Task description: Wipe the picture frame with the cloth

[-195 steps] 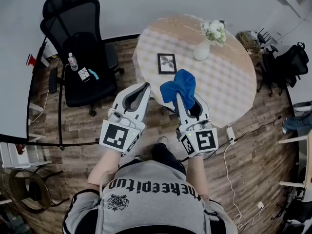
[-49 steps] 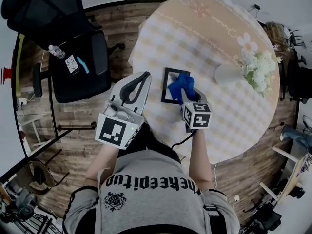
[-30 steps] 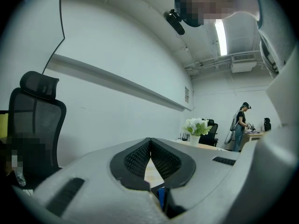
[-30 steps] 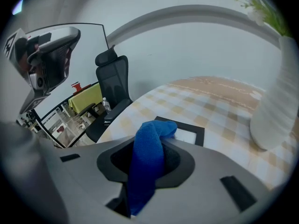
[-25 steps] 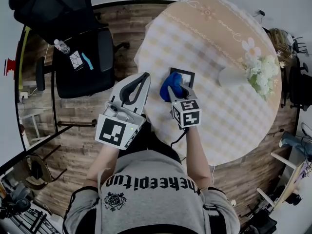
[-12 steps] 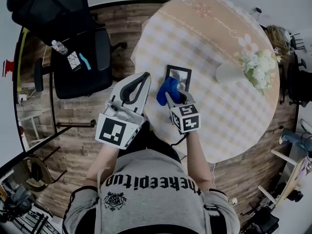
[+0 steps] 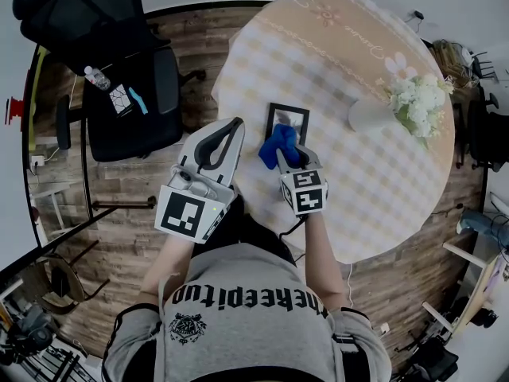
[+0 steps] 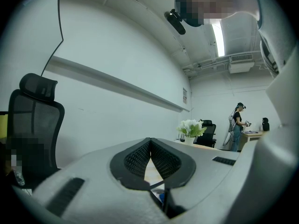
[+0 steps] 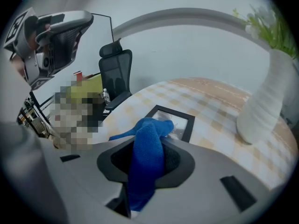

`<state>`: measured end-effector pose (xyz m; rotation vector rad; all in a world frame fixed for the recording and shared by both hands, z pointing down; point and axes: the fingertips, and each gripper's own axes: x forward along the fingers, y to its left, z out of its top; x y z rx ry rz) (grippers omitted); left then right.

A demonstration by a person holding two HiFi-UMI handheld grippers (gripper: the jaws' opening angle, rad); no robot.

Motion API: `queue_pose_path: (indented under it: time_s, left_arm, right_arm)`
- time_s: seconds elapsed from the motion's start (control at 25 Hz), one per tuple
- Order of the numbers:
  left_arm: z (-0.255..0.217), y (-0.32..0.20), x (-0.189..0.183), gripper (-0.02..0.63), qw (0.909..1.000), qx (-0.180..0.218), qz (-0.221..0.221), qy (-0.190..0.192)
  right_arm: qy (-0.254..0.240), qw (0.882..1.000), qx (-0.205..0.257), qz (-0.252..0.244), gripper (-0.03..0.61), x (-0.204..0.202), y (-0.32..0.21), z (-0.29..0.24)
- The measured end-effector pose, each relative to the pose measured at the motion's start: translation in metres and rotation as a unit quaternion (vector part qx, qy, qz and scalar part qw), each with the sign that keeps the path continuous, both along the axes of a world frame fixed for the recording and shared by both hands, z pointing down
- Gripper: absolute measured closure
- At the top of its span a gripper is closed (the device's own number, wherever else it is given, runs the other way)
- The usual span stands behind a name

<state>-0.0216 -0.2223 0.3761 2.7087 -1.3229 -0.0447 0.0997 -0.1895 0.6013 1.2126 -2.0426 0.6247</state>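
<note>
A black picture frame (image 7: 288,121) (image 9: 181,119) lies flat on the round checked table (image 7: 342,70). My right gripper (image 7: 284,150) (image 9: 150,143) is shut on a blue cloth (image 7: 277,145) (image 9: 147,158), and the cloth rests on the frame's near-left part. My left gripper (image 7: 225,134) (image 8: 150,143) hangs raised over the table's left edge, jaws shut with nothing between them.
A white vase with white flowers (image 7: 398,102) (image 9: 265,101) stands on the table to the frame's right. A black office chair (image 7: 127,78) (image 9: 115,71) stands to the table's left on the wooden floor. In the left gripper view a person (image 8: 236,125) stands far off.
Over the last seconds my right gripper has rubbed the cloth across the frame, from its middle to its left side, and has now shifted slightly right. My left gripper has stayed put.
</note>
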Motion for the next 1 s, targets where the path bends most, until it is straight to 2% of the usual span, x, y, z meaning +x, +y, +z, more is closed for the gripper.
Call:
queue_pose_path:
  time_s: [0.44, 1.0]
  left_arm:
    - [-0.004, 0.009, 0.016, 0.597, 0.9999, 0.005, 0.016, 0.003]
    - [-0.005, 0.015, 0.028, 0.597, 0.9996, 0.005, 0.026, 0.003]
  right_arm:
    - [0.012, 0.998, 0.007, 0.054, 0.483, 0.046, 0.01, -0.009]
    - [-0.005, 0.994, -0.001, 0.112, 0.485, 0.083, 0.026, -0.001]
